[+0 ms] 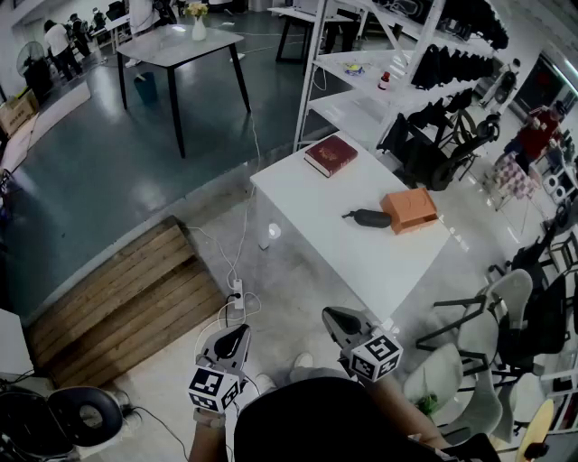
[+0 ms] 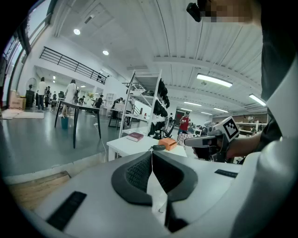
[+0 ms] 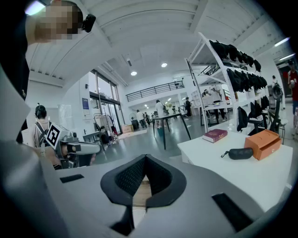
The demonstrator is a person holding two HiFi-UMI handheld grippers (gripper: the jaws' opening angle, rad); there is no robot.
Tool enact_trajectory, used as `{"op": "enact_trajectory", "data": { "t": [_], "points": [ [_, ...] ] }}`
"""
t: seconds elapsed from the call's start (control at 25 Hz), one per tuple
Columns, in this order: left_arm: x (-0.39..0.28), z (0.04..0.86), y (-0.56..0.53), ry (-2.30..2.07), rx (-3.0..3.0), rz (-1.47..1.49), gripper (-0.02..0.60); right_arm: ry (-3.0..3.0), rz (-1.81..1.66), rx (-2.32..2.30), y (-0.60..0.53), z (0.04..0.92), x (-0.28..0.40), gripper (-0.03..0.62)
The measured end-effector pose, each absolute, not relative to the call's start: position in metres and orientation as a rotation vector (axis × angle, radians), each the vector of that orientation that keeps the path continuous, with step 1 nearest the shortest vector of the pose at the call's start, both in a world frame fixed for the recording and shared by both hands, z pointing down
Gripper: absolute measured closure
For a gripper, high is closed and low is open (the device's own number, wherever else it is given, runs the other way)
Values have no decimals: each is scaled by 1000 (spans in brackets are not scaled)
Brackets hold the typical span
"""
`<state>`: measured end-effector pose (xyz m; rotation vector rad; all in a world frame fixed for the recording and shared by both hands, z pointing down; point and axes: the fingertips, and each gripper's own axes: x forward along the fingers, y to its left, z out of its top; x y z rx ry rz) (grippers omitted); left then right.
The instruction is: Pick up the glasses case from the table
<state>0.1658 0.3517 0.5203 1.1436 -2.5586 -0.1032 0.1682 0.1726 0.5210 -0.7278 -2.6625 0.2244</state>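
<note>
L gripper: jaws pressed together, pads meeting at the tips, nothing btwn them, touching nothing. R gripper: same, jaws closed tip to tip, empty. Both are held in the air, tilted slightly down, well short of the white table. In head view the L one is at 9 o'clock of the R one, apart, each w/ its marker cube at its 6 o'clock end.

Glasses case: dark, lying flat on the tabletop at approx 1 o'clock from the R gripper, well apart from both grippers. It has a small loop at its 9 o'clock end. In R gripper view it shows at 3 o'clock of the jaws. In L gripper view it's at 12 o'clock, just above the tips, far off.

Orange box: at the case's 3 o'clock, just beside it; touching or not, can't tell. Red book: at 11 o'clock of the case, near the far table corner, apart from the case.

Count: 2 grippers, 1 case, 1 box, 1 book, 1 white table.

On the floor, a power strip lies at 12 o'clock of the L gripper, w/ a wooden platform at its 9–10 o'clock. Farther out at 11 o'clock stands a dark-legged table w/ a vase.
</note>
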Motion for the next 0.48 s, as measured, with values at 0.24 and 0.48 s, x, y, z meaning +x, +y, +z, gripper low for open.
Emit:
{"op": "enact_trajectory", "data": {
  "t": [0.24,0.48],
  "points": [
    [158,516,317,-2550,1133,-107,561,-2659,253,-740,140,517,162,566],
    [142,515,274,-2533,1152,-58,561,-2674,356,-747,102,519,149,566]
  ]
}}
